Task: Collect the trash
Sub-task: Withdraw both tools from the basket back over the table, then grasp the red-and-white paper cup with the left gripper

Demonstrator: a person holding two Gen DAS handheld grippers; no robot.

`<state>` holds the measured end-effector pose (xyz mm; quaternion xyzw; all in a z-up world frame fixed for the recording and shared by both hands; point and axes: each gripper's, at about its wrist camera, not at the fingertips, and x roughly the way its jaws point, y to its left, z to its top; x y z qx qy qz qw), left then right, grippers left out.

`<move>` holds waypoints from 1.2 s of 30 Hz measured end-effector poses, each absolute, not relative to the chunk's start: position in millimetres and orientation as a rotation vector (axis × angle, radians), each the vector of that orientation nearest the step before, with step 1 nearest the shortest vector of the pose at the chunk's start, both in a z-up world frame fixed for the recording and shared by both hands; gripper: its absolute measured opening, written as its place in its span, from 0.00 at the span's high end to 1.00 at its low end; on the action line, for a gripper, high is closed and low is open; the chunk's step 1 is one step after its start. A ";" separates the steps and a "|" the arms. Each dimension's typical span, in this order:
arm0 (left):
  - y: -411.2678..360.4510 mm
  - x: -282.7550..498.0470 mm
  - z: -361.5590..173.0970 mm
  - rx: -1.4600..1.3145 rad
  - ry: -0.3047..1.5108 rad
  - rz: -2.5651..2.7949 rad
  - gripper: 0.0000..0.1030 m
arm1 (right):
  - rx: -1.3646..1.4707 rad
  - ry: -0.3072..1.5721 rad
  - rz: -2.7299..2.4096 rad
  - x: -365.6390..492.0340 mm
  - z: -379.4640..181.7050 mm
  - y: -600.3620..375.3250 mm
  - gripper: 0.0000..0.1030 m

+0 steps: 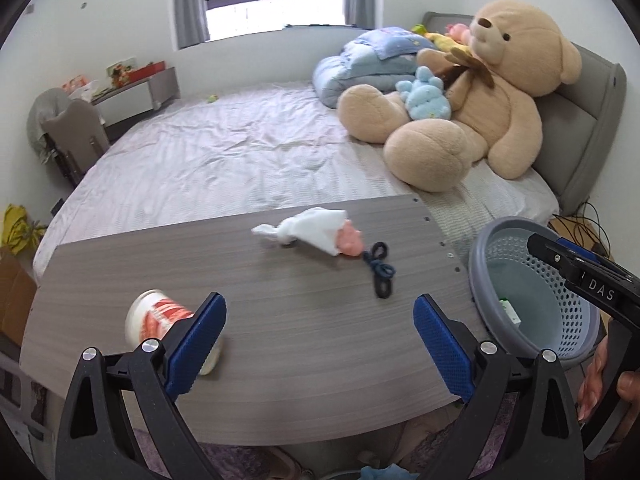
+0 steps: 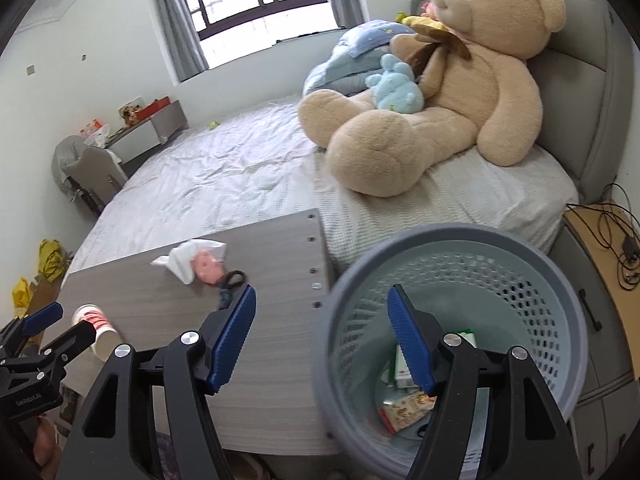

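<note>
A red-and-white paper cup (image 1: 160,320) lies on its side on the grey wooden table (image 1: 280,340), touching or just behind my left gripper's left finger. My left gripper (image 1: 320,332) is open and empty. A crumpled white tissue (image 1: 316,228) lies mid-table over a pink toy (image 1: 350,242), with dark hair ties (image 1: 380,268) beside it. My right gripper (image 2: 322,336) is open and empty, straddling the rim of the grey-blue perforated bin (image 2: 520,280), which holds wrappers (image 2: 404,404). The cup (image 2: 98,330), tissue (image 2: 188,258) and left gripper (image 2: 52,328) also show in the right wrist view.
A bed (image 1: 224,160) lies behind the table with a big teddy bear (image 1: 480,100), a blue plush (image 1: 426,94) and a folded quilt (image 1: 360,64). A bedside cabinet with cables (image 2: 604,248) stands to the right of the bin. A chair (image 1: 72,136) stands at far left.
</note>
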<state>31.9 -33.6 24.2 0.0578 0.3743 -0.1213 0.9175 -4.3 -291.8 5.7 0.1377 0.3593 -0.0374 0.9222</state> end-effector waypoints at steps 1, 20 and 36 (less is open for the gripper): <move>-26.6 30.3 25.3 0.114 0.768 -0.234 0.10 | 0.275 0.732 -0.053 -1.6 8.2 -283.3 0.36; 111.0 28.0 -13.2 -0.113 0.909 0.108 0.08 | 0.205 0.750 0.103 19.5 10.7 -208.8 0.36; 97.1 90.1 -37.0 -0.275 1.005 0.173 0.08 | 0.183 0.757 0.049 39.9 17.5 -230.1 0.36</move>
